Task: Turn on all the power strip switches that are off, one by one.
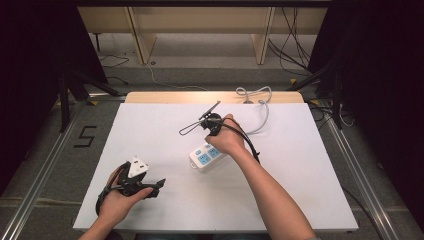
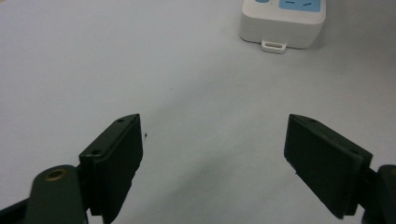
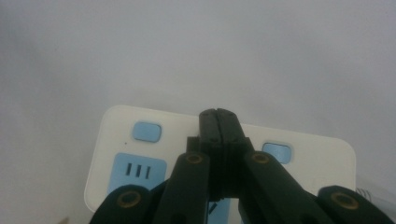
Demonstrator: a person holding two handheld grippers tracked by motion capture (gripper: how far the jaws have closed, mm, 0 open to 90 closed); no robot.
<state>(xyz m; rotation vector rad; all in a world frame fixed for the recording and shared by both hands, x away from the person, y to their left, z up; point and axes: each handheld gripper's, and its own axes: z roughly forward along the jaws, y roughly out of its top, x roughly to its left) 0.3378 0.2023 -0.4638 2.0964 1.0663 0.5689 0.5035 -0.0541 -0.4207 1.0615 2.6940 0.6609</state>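
Observation:
A white power strip (image 1: pixel 205 156) with blue sockets and blue buttons lies near the middle of the white table (image 1: pixel 150 125). Its pale cable (image 1: pixel 262 115) runs toward the far edge and loops there. The person's right hand (image 1: pixel 229 140) holds my right gripper (image 3: pixel 218 116) just above the power strip (image 3: pixel 140 140). Its jaws are shut with nothing between them, and the tips point between two blue buttons; whether they touch the strip I cannot tell. My left gripper (image 1: pixel 158 185) rests low near the front left, open and empty. In the left gripper view, the gripper (image 2: pixel 213 125) faces the strip's end (image 2: pixel 282 23) from a distance.
The table's wooden far edge (image 1: pixel 210 96) lies behind the cable loop (image 1: pixel 254 92). A black cable (image 1: pixel 247 142) trails from the right gripper along the forearm. Dark curtains stand on both sides, and a "5" mark (image 1: pixel 85 136) is on the floor at left.

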